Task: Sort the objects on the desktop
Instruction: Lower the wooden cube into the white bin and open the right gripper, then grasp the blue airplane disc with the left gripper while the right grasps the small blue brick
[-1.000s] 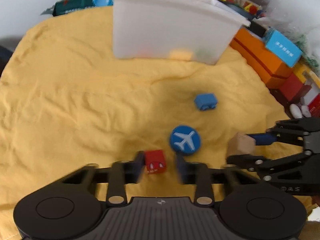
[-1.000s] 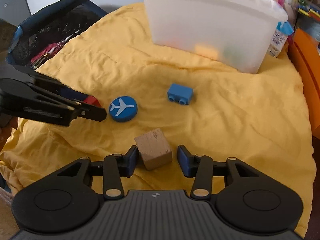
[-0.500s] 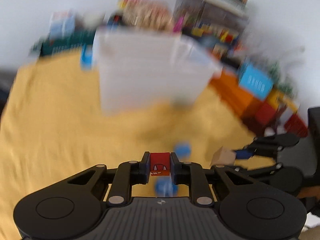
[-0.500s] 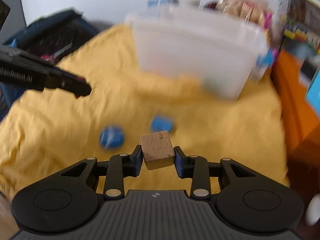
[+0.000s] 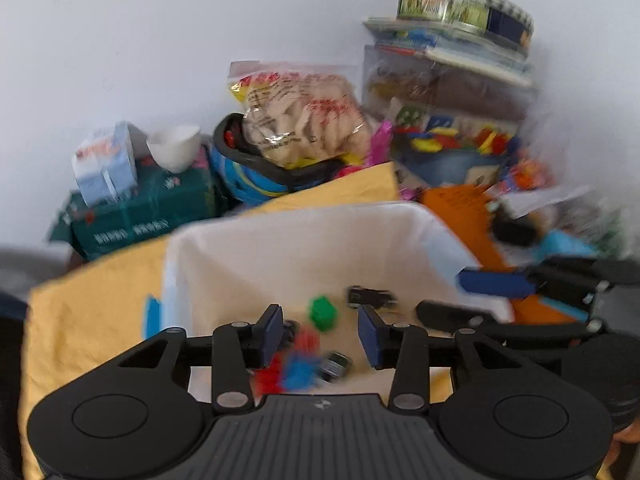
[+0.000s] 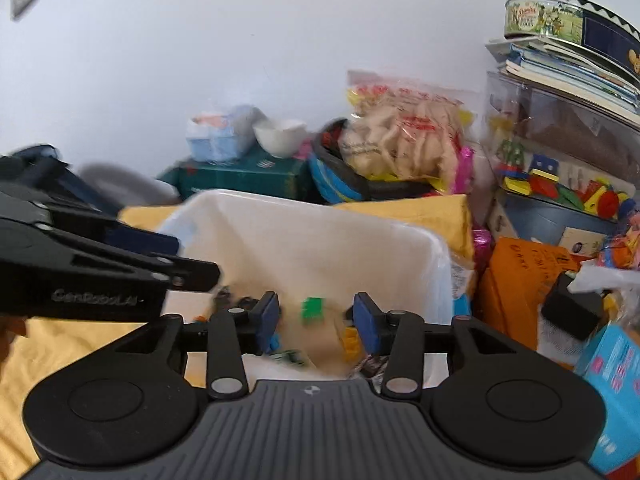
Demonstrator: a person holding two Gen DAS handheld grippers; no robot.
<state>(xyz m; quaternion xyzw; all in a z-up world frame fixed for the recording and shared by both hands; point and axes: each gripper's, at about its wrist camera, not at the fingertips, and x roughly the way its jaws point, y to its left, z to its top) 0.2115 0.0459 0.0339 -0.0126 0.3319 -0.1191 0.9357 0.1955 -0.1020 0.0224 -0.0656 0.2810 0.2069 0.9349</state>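
Both grippers hang over the translucent white plastic bin; the release is best done well inside its rim. The left gripper and right gripper have just been opening, fingers apart and empty. Small blurred red and blue toy pieces lie on the bin floor below.

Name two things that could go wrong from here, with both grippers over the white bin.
1. The left gripper and right gripper, both open and empty, hang close together over the white bin; they might collide when pulling back.
2. The right gripper's fingers sit near the bin's rim and could snag it.
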